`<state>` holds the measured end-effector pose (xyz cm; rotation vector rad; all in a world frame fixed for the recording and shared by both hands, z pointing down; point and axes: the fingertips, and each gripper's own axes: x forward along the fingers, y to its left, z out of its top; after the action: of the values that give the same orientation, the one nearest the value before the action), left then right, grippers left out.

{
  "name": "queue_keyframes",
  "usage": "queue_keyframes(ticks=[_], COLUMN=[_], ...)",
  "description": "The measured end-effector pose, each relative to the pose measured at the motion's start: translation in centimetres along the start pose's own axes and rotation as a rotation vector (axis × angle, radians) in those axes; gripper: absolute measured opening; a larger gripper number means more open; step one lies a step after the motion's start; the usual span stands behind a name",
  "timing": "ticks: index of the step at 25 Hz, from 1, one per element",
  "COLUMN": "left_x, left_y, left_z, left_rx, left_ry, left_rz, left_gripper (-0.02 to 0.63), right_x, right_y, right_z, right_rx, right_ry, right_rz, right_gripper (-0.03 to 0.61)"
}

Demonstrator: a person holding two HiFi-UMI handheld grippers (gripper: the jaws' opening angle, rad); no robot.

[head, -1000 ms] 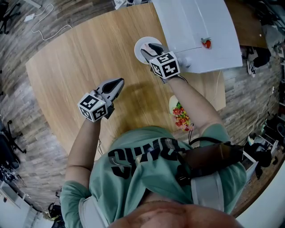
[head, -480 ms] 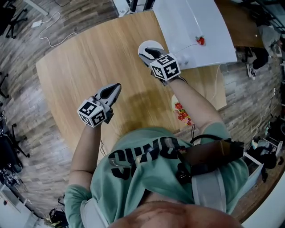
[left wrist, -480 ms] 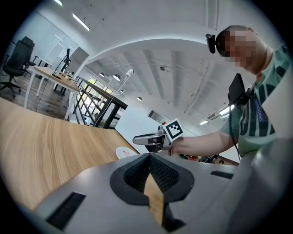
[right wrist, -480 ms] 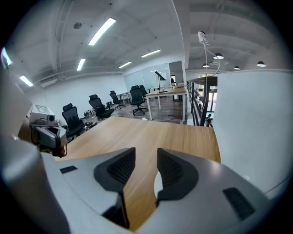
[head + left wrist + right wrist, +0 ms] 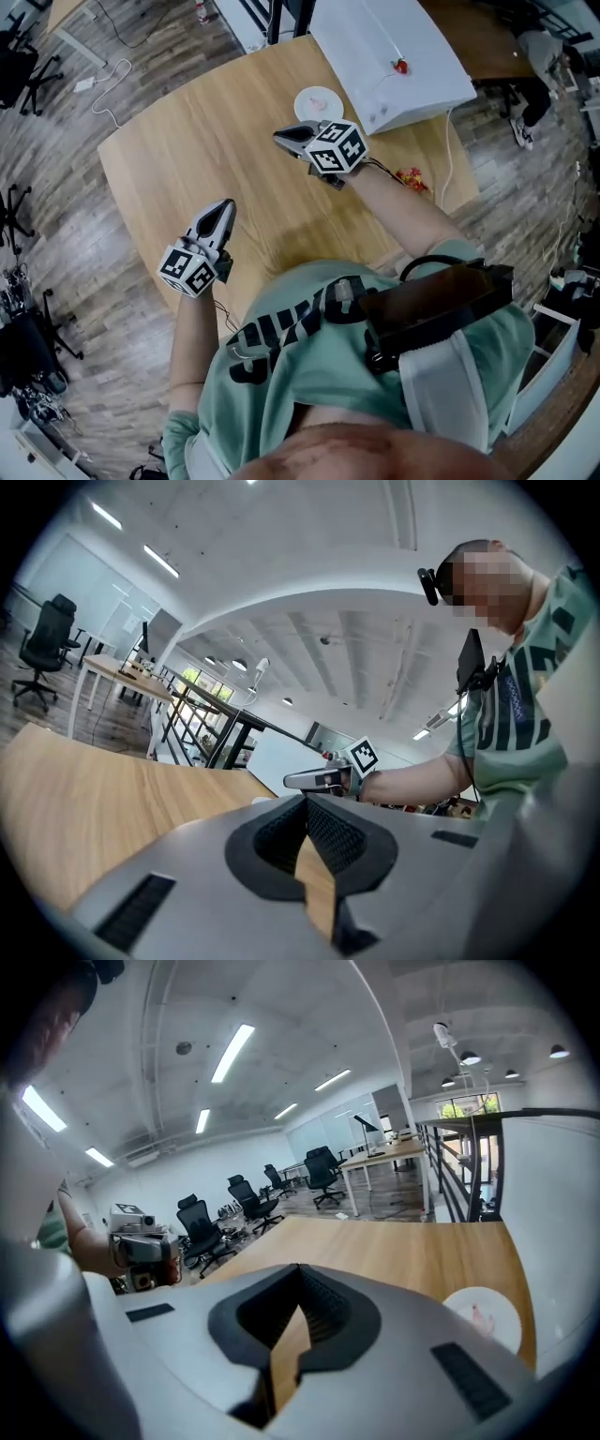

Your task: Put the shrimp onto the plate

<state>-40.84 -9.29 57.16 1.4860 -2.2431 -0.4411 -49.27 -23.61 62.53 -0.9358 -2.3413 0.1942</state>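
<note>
A small white plate (image 5: 317, 103) sits on the wooden table (image 5: 216, 141) near a white box. A pale pink shrimp (image 5: 322, 99) lies on it, and the right gripper view shows the same shrimp (image 5: 482, 1317) on the plate (image 5: 487, 1302) at lower right. My right gripper (image 5: 289, 139) hovers just short of the plate, pointing left, shut and empty. My left gripper (image 5: 222, 211) is lower left over bare wood, also shut with nothing in it. In the left gripper view the right gripper (image 5: 319, 779) shows beyond the closed left gripper (image 5: 307, 799).
A large white box (image 5: 384, 47) with a small red fruit (image 5: 401, 67) on top stands behind the plate. Red bits (image 5: 411, 177) lie on the table by my right forearm. Office chairs (image 5: 202, 1227) and desks stand around the room.
My right gripper has come off the plate toward me and to the left, and its jaws have shut. The shrimp now lies uncovered on the plate. The left gripper shifted slightly left.
</note>
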Motion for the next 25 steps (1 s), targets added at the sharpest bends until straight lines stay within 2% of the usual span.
queue_keyframes(ticks=[7, 11, 16, 21, 25], left_x=[-9.7, -15.7, -21.3, -22.3, -19.0], left_y=[-1.1, -1.4, -0.7, -1.2, -3.3], left_z=[0.2, -1.3, -3.8, -4.6, -4.4], left_rx=[0.022, 0.025, -0.006, -0.046, -0.025], left_ry=[-0.049, -0.037, -0.014, -0.022, 0.016], left_rz=[0.026, 0.047, 0.059, 0.031, -0.078], left_gripper=[0.006, 0.006, 0.005, 0.006, 0.005], right_x=[1.8, 3.5, 4.8, 3.3, -0.6], right_y=[11.0, 16.5, 21.0, 22.7, 21.9], right_z=[1.1, 1.2, 0.9, 0.1, -1.3], right_rx=[-0.037, -0.041, -0.048, -0.023, 0.018], right_ry=[0.011, 0.008, 0.007, 0.007, -0.018], right_rz=[0.114, 0.157, 0.180, 0.187, 0.138], right_gripper=[0.008, 0.008, 0.008, 0.008, 0.008])
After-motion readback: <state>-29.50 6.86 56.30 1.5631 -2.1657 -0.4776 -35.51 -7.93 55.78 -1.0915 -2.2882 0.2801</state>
